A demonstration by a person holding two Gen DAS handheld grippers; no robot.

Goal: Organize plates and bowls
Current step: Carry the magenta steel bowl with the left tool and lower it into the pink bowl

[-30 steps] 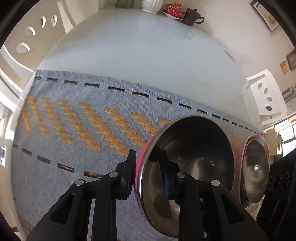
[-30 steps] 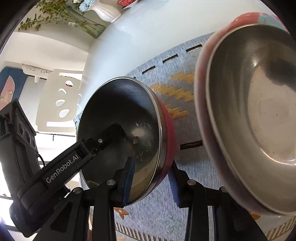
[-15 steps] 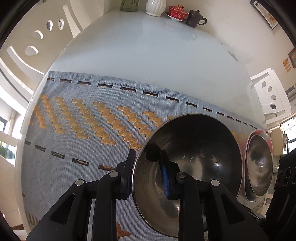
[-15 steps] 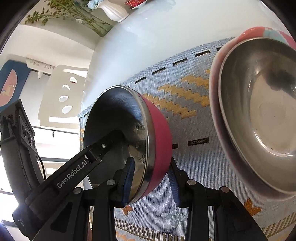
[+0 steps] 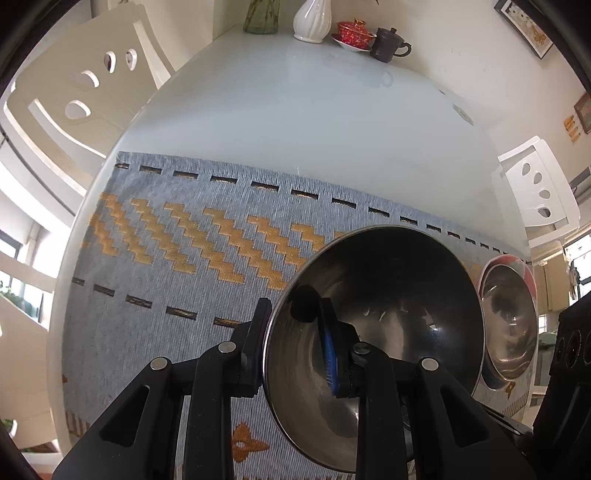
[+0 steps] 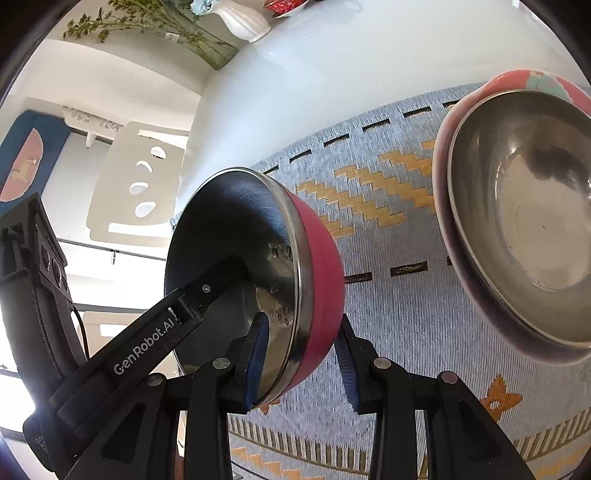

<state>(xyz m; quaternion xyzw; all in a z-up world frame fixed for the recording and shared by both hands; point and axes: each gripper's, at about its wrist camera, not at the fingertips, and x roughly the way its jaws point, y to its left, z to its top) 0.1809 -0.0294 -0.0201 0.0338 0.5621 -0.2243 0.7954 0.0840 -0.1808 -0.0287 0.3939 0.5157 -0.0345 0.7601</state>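
A red bowl with a steel inside [image 6: 317, 266] hangs tilted above the grey and orange mat, also seen in the left wrist view [image 5: 373, 317]. My left gripper [image 5: 295, 350] is shut on its rim, one finger inside the bowl and one outside. My right gripper [image 6: 301, 354] straddles the opposite rim with a finger [image 6: 255, 354] inside and the other finger a little off the red wall; I cannot tell whether it grips. A steel bowl [image 6: 532, 225] sits in a pink plate [image 6: 441, 177] on the mat at the right, also visible in the left wrist view [image 5: 509, 325].
The grey mat [image 5: 166, 266] covers the near part of a white table [image 5: 314, 118]. A white vase [image 5: 308, 18], a red lidded cup [image 5: 352, 31], a dark mug [image 5: 388, 44] and a glass vase stand at the far edge. White chairs [image 5: 81, 92] flank the table.
The red bowl has risen and tilted further, and moved away from the steel bowl and plate. Both grippers rose with it, so more of the table shows.
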